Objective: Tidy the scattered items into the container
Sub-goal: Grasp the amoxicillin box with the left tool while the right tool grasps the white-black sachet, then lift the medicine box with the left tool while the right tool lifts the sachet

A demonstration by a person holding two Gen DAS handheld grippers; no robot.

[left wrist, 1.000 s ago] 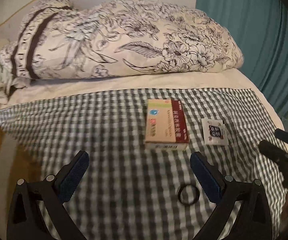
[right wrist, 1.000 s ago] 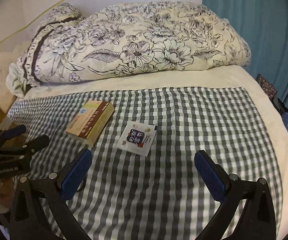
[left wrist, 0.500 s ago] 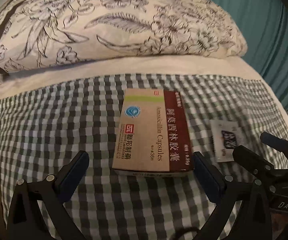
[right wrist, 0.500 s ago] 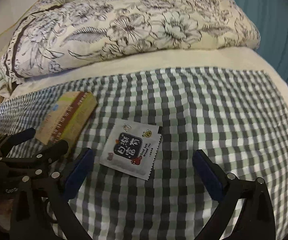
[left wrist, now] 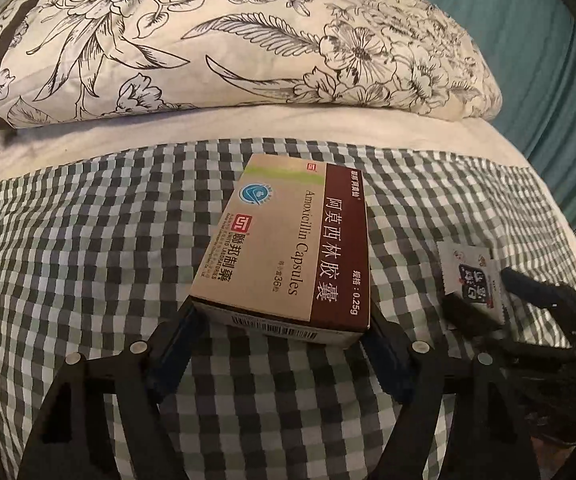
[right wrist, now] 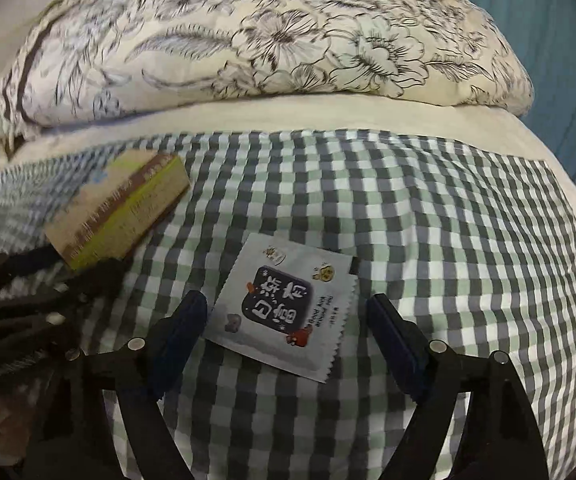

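A tan and maroon medicine box [left wrist: 288, 248] lies on the checked cloth [left wrist: 88, 264]. My left gripper [left wrist: 280, 316] has its near end between the jaws, which are closing, and both pads sit against the box's sides. A white sachet with a dark label [right wrist: 284, 308] lies flat on the cloth. My right gripper [right wrist: 286, 300] straddles it with its jaws closing: the left pad is near the sachet's edge, the right pad stands off it. Each gripper shows in the other's view, the right gripper [left wrist: 527, 312] by the sachet [left wrist: 471, 276], the left gripper [right wrist: 28, 304] by the box [right wrist: 120, 212].
A floral quilt [left wrist: 228, 40] is piled across the back of the bed [left wrist: 248, 124], beyond the cloth. A teal curtain [left wrist: 547, 80] hangs on the right. No container is in view.
Both grippers came down and forward onto their items and narrowed their jaws. The box now sits between the left pads, slightly turned. The black ring seen a second ago is out of view.
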